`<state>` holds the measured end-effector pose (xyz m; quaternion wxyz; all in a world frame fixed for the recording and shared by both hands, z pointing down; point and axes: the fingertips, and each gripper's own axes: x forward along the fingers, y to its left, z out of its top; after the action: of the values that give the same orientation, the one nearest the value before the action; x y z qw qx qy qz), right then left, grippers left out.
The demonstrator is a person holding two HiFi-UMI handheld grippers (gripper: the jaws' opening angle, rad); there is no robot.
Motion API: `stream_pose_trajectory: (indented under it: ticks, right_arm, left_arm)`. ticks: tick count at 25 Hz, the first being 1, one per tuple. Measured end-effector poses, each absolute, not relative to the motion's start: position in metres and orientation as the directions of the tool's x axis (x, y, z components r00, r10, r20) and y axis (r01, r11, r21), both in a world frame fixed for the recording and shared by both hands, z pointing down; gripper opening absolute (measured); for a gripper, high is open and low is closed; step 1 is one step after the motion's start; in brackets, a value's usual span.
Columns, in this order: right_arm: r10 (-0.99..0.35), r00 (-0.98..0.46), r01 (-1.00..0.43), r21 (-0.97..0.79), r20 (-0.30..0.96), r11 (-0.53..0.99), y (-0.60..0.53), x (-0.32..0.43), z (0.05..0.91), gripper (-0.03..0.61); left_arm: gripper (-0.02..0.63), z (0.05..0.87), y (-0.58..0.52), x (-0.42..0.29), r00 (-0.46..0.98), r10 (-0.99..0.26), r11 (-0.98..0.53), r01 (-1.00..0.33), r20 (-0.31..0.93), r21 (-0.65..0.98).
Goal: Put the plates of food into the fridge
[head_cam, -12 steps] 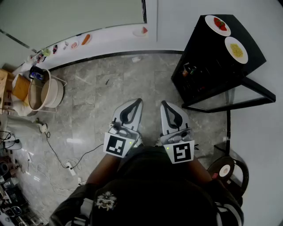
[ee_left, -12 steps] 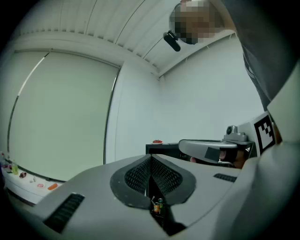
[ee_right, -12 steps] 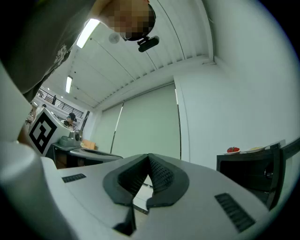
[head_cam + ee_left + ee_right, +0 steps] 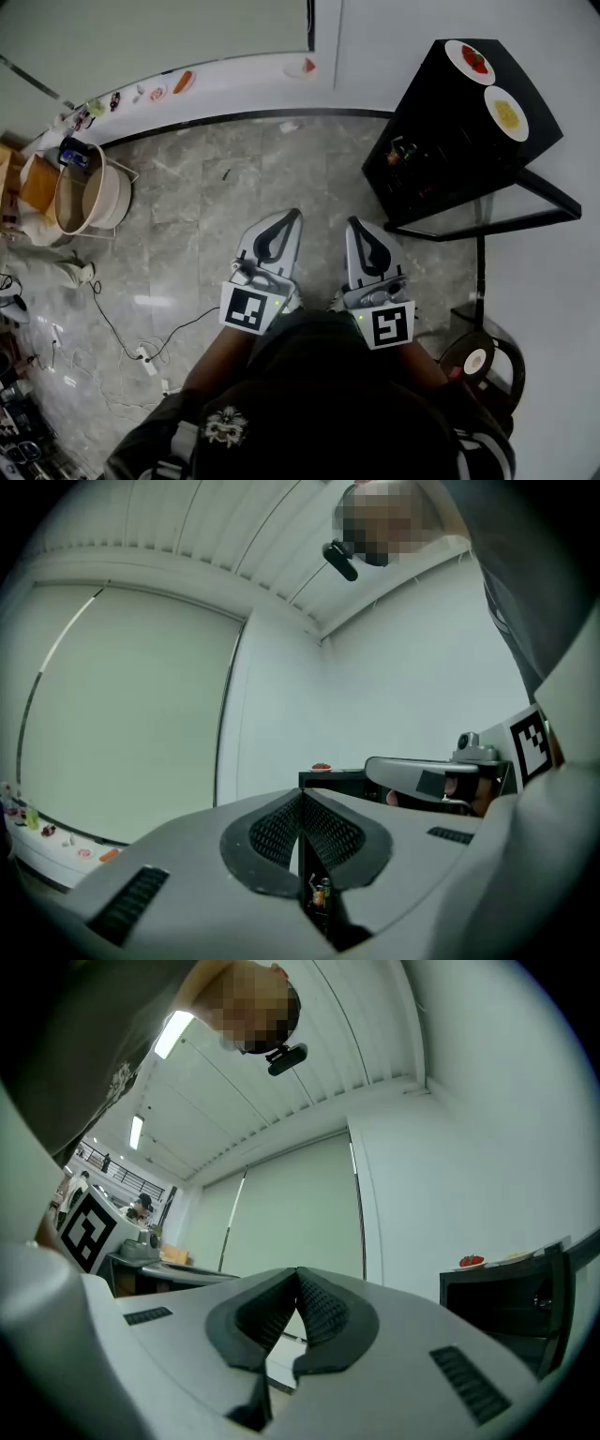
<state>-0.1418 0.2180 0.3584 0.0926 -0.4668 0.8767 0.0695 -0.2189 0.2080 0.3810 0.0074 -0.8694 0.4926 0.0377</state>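
Observation:
A small black fridge (image 4: 450,141) stands at the upper right, its glass door (image 4: 525,206) swung open. On its top sit two white plates: one with red food (image 4: 469,58) and one with yellow food (image 4: 507,113). The red-food plate (image 4: 472,1262) also shows on the fridge top in the right gripper view, and again as the plate (image 4: 322,766) in the left gripper view. My left gripper (image 4: 292,216) and right gripper (image 4: 353,223) are held side by side over the floor, well short of the fridge. Both are shut and empty.
A round tub (image 4: 89,197) and a cardboard box (image 4: 39,186) sit at the left. Cables and a power strip (image 4: 145,354) trail over the marble floor. A white ledge (image 4: 234,80) along the far wall carries small items. A round stool (image 4: 483,361) is at lower right.
The head view has shifted slightly; the fridge and plates sit a little higher and further right in it. Both grippers stay shut and keep their places.

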Motion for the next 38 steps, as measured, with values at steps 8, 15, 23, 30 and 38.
stream_pose_trajectory:
  ticks: [8, 15, 23, 30, 38]
  right_arm:
    - [-0.822, -0.528, -0.845, 0.037, -0.211, 0.533, 0.218, -0.168, 0.362, 0.023]
    - [-0.839, -0.5, -0.863, 0.045, -0.217, 0.503, 0.226, -0.199, 0.359, 0.023]
    - [-0.854, -0.474, -0.876, 0.017, -0.217, 0.482, 0.222, -0.194, 0.356, 0.023]
    - [-0.845, -0.483, -0.865, -0.027, -0.23, 0.501, 0.182, -0.187, 0.354, 0.023]
    - [-0.851, -0.445, -0.875, -0.066, -0.277, 0.479, 0.114, -0.158, 0.332, 0.023]
  left_arm:
    - [0.021, 0.376, 0.212, -0.253, 0.523, -0.847, -0.527, -0.85, -0.097, 0.02]
    - [0.021, 0.371, 0.213, -0.287, 0.552, -0.826, -0.557, -0.83, -0.111, 0.018]
    - [0.021, 0.37, 0.206, -0.292, 0.567, -0.817, -0.572, -0.82, -0.105, 0.028]
    - [0.021, 0.362, 0.171, -0.278, 0.57, -0.815, -0.574, -0.819, -0.107, 0.007]
    - [0.021, 0.341, 0.116, -0.264, 0.548, -0.826, -0.559, -0.827, -0.132, 0.063]
